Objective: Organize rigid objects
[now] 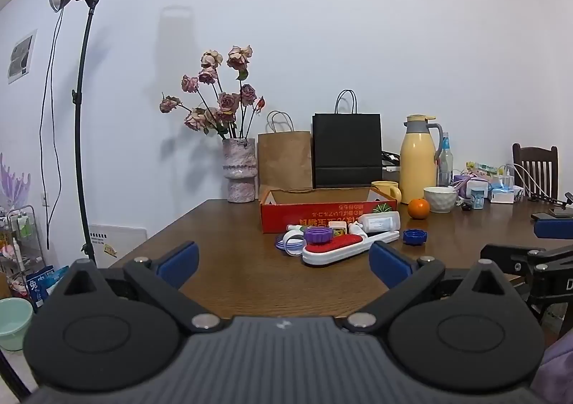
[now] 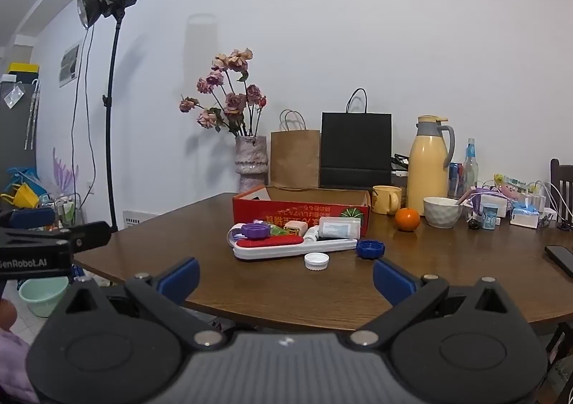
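Note:
A cluster of small rigid items lies on the brown table (image 1: 229, 271) in front of an open red cardboard box (image 1: 327, 214): a white and red brush-like holder (image 1: 343, 248), a purple cap (image 1: 318, 235), a blue cap (image 1: 414, 236), a white bottle (image 1: 379, 222) and blue-striped rings (image 1: 292, 243). In the right wrist view the box (image 2: 301, 208), holder (image 2: 292, 246), purple cap (image 2: 255, 230), blue cap (image 2: 370, 248) and a white cap (image 2: 316, 261) show. My left gripper (image 1: 283, 262) is open and empty, short of the cluster. My right gripper (image 2: 284, 278) is open and empty at the table's near edge.
Behind the box stand a vase of dried roses (image 1: 240, 174), a brown paper bag (image 1: 284, 160), a black bag (image 1: 346, 149), a yellow thermos (image 1: 418, 160), a yellow mug (image 2: 386, 199), an orange (image 2: 407, 219) and a white bowl (image 2: 442, 212). A light stand (image 1: 80, 117) is left of the table.

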`<state>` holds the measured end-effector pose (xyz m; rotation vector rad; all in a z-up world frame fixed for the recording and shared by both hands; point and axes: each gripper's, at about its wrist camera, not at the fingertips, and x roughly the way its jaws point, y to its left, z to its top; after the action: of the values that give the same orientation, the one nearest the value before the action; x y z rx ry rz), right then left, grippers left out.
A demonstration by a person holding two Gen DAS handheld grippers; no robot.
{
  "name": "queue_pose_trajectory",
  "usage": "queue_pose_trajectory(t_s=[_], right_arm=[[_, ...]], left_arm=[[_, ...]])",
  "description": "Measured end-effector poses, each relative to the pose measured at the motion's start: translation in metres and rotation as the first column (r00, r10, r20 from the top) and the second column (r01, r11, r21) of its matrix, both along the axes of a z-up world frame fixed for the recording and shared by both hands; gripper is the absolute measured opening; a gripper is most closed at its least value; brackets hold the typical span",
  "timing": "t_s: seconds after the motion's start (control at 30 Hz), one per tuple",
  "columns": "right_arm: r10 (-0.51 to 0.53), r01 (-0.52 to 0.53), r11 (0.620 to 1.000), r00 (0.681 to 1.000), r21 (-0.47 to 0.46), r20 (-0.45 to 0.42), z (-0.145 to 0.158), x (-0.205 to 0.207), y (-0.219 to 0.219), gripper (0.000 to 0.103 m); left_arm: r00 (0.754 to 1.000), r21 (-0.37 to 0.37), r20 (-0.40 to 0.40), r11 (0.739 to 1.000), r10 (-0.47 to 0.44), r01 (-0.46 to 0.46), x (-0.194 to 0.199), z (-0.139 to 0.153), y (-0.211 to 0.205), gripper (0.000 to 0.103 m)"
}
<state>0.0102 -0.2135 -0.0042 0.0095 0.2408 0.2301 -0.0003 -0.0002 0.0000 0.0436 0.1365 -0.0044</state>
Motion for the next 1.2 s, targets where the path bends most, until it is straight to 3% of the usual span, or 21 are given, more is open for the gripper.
queue_pose_trajectory(t_s=[1.2], right_arm=[[0.000,0.000,1.000,1.000,-0.011,0.023,-0.0030,0.0000,0.0022,0.103]], left_arm=[[1.000,-0.010,0.012,1.000,0.001,-0.001,-0.0010,-0.0008,0.0013,0.103]])
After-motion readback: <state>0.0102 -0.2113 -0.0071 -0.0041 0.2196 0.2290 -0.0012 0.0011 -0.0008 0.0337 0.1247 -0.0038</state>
